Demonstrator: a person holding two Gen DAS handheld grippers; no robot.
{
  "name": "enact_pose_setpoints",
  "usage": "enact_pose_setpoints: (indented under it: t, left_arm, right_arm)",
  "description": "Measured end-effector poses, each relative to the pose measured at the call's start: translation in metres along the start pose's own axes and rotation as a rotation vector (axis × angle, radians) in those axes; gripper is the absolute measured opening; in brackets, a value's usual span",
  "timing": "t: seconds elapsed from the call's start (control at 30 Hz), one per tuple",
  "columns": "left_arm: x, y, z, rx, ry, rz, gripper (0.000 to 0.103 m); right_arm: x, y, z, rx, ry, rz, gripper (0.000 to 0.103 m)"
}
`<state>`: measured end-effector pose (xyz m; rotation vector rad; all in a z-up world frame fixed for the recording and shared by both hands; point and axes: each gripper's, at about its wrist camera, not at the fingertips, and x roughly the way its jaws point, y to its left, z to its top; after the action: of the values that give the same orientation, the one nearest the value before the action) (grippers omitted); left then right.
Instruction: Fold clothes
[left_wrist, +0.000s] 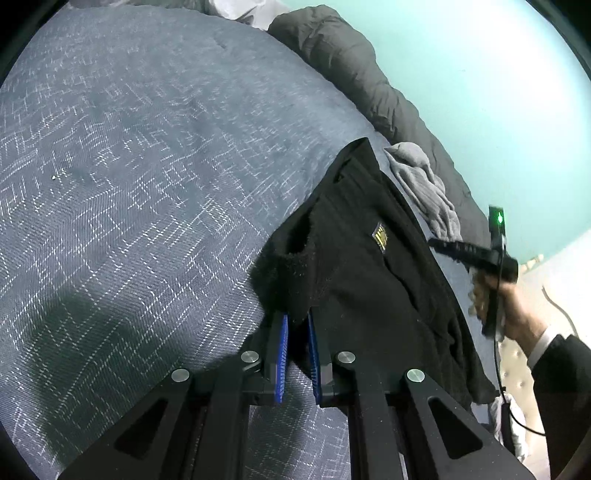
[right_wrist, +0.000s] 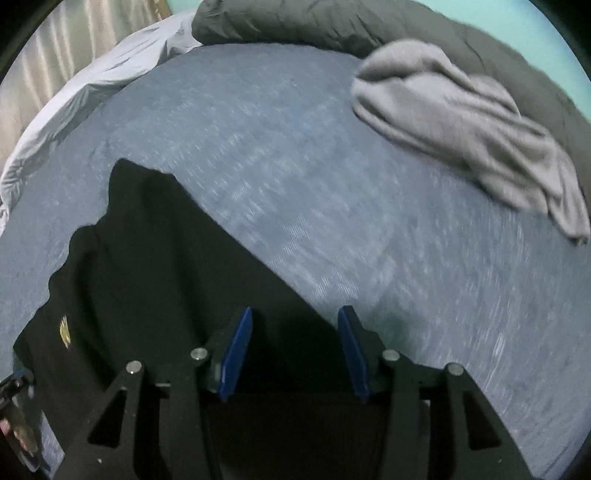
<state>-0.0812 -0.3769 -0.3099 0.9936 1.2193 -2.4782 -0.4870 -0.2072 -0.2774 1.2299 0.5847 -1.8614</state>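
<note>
We pinch black garment (left_wrist: 354, 266) lower centre, left gripper (left_wrist: 297, 325) | right gripper (right_wrist: 293, 314) spread, empty | risk: one-sided hold lets fold sag.

Gold patch (left_wrist: 380, 236) on black garment (left_wrist: 369, 280); lettering unreadable.

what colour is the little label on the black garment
Gold or yellow: the label on the black garment shows best in the left wrist view.

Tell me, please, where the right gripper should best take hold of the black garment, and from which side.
Likely the free straight edge of the black garment just ahead of the right gripper, coming from the bare bedspread side. The left gripper already pinches the fuzzy hem, so this opposite edge is free.
</note>
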Motion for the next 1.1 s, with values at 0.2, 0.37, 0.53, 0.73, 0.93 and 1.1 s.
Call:
enact_pose_setpoints:
  t: [0.2,0.37,0.53,0.73,0.93,1.1]
  left_arm:
    - [0.001,-0.001,0.0,0.007,0.001,0.01,0.011]
    - [0.002,0.0,0.0,0.012,0.003,0.015,0.011]
    - [0.002,-0.001,0.0,0.014,0.003,0.018,0.011]
    - [0.003,-0.001,0.001,0.017,0.004,0.022,0.011]
    - [0.002,0.0,0.001,0.015,0.005,0.018,0.011]
    - [0.001,0.0,0.001,0.005,0.004,0.016,0.011]
  right_arm:
    - [0.013,-0.004,-0.017,0.005,0.009,0.024,0.015]
    - [0.012,0.001,-0.019,-0.01,-0.029,0.001,0.003]
    - [-0.003,-0.009,-0.01,0.071,-0.136,-0.081,0.002]
    - [0.004,-0.016,0.001,0.106,-0.095,-0.157,0.002]
    - [-0.024,-0.041,-0.015,0.163,-0.177,-0.107,0.007]
    - [-0.059,-0.079,-0.061,0.213,-0.154,-0.048,0.043]
